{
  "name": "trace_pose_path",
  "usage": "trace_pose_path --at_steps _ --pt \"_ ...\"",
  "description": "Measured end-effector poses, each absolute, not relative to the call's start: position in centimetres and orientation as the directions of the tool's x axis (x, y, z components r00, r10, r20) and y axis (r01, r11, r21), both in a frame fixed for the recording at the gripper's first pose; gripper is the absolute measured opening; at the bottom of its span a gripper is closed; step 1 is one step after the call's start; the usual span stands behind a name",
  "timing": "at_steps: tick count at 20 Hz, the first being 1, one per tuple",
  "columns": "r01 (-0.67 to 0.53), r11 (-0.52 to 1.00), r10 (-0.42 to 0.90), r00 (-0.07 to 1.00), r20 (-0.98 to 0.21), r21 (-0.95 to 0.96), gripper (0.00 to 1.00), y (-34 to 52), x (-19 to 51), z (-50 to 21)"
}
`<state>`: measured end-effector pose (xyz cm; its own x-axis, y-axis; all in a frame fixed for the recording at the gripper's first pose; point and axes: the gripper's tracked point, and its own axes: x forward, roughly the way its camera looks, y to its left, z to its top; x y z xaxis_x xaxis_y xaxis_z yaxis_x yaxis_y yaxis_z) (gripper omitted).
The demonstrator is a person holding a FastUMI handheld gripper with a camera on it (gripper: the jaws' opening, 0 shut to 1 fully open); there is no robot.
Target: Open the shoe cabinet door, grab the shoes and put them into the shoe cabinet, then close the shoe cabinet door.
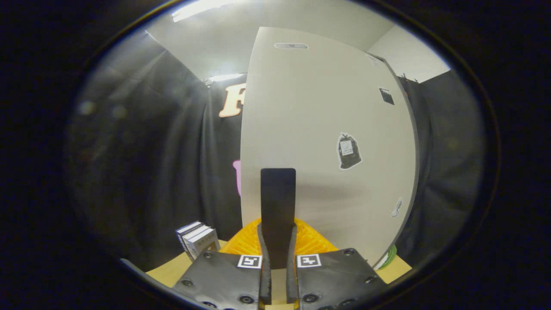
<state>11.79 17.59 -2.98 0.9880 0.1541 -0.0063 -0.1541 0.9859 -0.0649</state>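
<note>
Apparently the gripper (278, 254) has its fingers pressed on a dark flat handle (278, 206) standing before the pale cabinet door (327, 142). An orange ribbed thing (312, 241) lies below the door; boxes (197, 239) beside it. Storing shoes and closing look undone.

Gripper (278, 275), lower centre of the frame: two flat jaw plates with round screw heads, each carrying one square black-and-white fiducial marker near its inner edge.
</note>
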Motion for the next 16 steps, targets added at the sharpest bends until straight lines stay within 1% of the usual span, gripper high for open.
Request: trace_pose_path --at_steps 9,16 --pt "-0.25 0.967 0.249 0.968 -0.023 -0.052 0.15 12.8 5.4 -2.2" --pt "-0.256 0.964 0.255 0.966 -0.032 -0.069 0.15 6.3 0.8 -1.4"
